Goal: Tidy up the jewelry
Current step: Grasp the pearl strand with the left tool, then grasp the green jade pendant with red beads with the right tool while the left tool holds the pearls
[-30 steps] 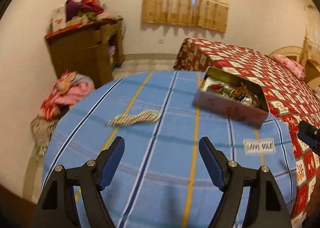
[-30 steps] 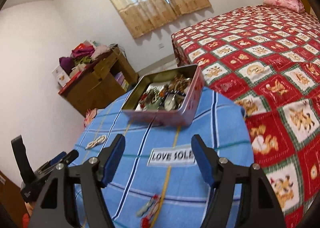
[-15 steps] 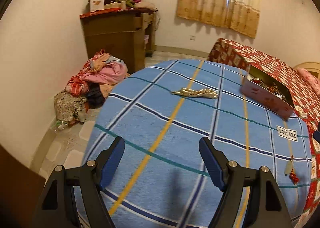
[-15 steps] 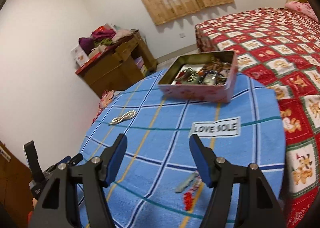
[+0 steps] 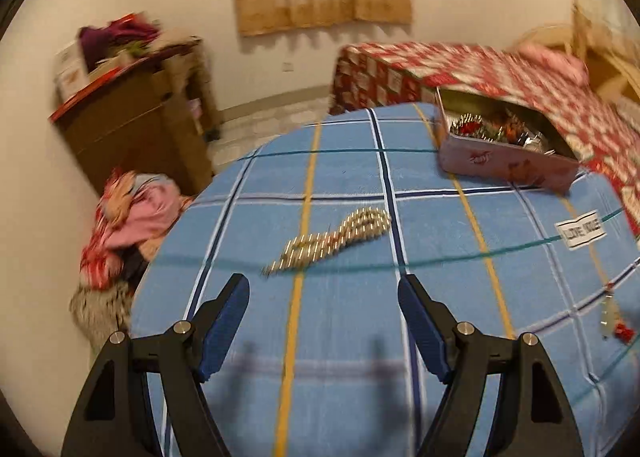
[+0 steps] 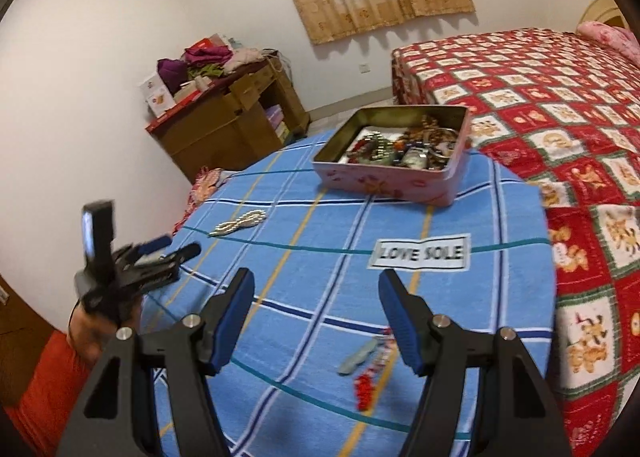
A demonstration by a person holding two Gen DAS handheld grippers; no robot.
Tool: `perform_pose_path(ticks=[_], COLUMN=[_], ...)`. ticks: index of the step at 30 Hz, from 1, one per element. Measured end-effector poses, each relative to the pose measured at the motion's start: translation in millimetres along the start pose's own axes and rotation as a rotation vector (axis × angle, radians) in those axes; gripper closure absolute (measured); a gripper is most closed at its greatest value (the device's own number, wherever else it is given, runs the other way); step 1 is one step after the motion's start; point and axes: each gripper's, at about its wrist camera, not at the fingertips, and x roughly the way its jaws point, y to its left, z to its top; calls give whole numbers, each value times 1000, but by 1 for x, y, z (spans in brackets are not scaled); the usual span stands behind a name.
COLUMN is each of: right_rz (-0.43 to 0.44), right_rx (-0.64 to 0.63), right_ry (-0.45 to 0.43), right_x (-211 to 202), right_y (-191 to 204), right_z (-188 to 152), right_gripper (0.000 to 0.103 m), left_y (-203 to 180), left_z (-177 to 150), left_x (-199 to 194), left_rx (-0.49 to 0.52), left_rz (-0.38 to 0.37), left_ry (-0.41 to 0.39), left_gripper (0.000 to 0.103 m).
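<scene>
A pearl necklace (image 5: 332, 241) lies on the blue checked tablecloth (image 5: 360, 337), just ahead of my open, empty left gripper (image 5: 322, 309); it also shows in the right wrist view (image 6: 238, 223). A pink tin (image 5: 504, 161) full of jewelry stands at the far right of the table, also in the right wrist view (image 6: 394, 151). A red bead piece with a pale pendant (image 6: 366, 369) lies between the fingers of my open, empty right gripper (image 6: 316, 305); the left wrist view shows it at the right edge (image 5: 614, 325). The left gripper (image 6: 160, 253) appears at the left of the right wrist view.
A "LOVE SOLE" label (image 6: 420, 253) is sewn on the cloth. A bed with a red patterned cover (image 6: 560, 97) is right behind the table. A wooden cabinet (image 6: 228, 125) piled with clothes stands by the wall; a clothes heap (image 5: 128, 217) lies on the floor.
The left gripper swung back toward the table and closer to the pearl necklace. The right gripper shifted slightly; the red bead piece now sits between its fingers. Both stayed open.
</scene>
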Motion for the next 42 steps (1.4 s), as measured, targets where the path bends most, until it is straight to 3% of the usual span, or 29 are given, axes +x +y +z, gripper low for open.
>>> perform_pose_path(ticks=[5, 7, 10, 14, 16, 17, 18, 19, 26, 29, 31, 39, 41, 42], right_rz=[-60, -74, -89, -100, -110, -116, -120, -122, -125, -138, -127, -71, -28, -14], right_rx=[43, 59, 79, 98, 110, 117, 123, 133, 165, 171, 169, 65, 28, 8], right_ry=[0, 1, 4, 2, -4, -6, -6, -7, -17, -15, -4, 83, 146, 173], right_x=[0, 1, 4, 2, -1, -2, -3, -4, -18, -23, -24, -9, 5, 12], right_y=[-20, -27, -36, -47, -53, -56, -57, -60, -72, -77, -78, -55, -43, -38], right_z=[6, 9, 13, 15, 14, 13, 13, 12, 4, -3, -9, -34, -43, -45], right_gripper=[35, 35, 35, 35, 35, 35, 35, 35, 35, 35, 43, 49, 59, 59], left_y=[-2, -3, -4, 4, 6, 5, 3, -1, -2, -6, -11, -26, -27, -26], left_z=[20, 24, 27, 30, 30, 29, 29, 28, 20, 10, 3, -35, -48, -50], left_x=[41, 51, 67, 72, 72, 71, 69, 68, 58, 37, 17, -50, -61, -63], left_rx=[81, 106, 147, 107, 77, 52, 51, 57, -97, -157, -190, -279, -313, -322], left_rz=[-39, -57, -49, -104, -157, -189, -187, -181, -160, -161, -163, -175, -169, -171], left_ry=[48, 65, 94, 109, 119, 122, 123, 123, 134, 107, 77, -14, -24, -23], left_gripper=[28, 40, 40, 43, 67, 73, 85, 89, 90, 90, 90, 90, 90, 90])
